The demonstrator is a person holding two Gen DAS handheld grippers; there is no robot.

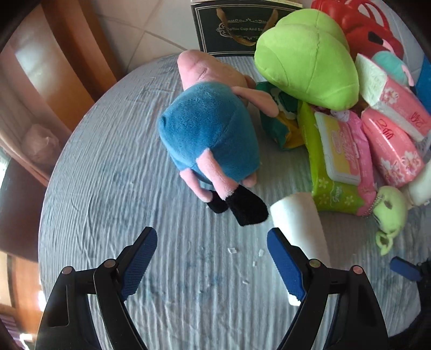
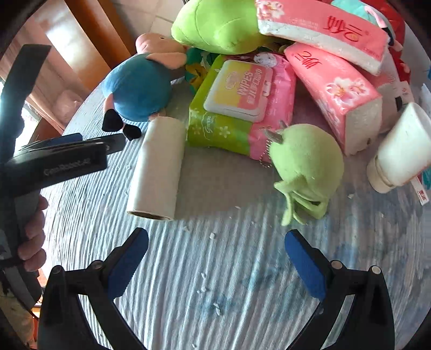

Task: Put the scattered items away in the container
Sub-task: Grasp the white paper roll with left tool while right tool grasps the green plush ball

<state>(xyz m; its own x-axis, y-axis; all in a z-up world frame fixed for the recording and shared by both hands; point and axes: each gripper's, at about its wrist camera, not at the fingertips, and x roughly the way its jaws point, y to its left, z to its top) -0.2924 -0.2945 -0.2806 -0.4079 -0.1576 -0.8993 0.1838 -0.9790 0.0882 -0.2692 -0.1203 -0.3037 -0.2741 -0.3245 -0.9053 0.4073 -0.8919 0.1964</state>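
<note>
Pink and blue, the plush pig (image 1: 212,129) lies at the centre of the left wrist view on the round tabletop (image 1: 113,215), its black feet pointing toward the lower middle of the frame. Just right of those feet lies a white paper roll (image 1: 299,223), its near end hidden behind the right blue pad. To the right, a pile fills the upper right of the frame: a big green plush (image 1: 307,62), a wipes pack (image 1: 339,153), pink tissue packs (image 1: 390,150) and a small green plush toy (image 1: 389,212) with a bead chain. A red basket (image 1: 361,21) and a dark gift bag (image 1: 231,29) stand at the top edge.

Both tools hover over the cloth holding nothing: the left gripper (image 1: 212,255) has its jaws spread wide, and so does the right gripper (image 2: 215,255), low in its own view beneath the roll and the small green toy.
</note>
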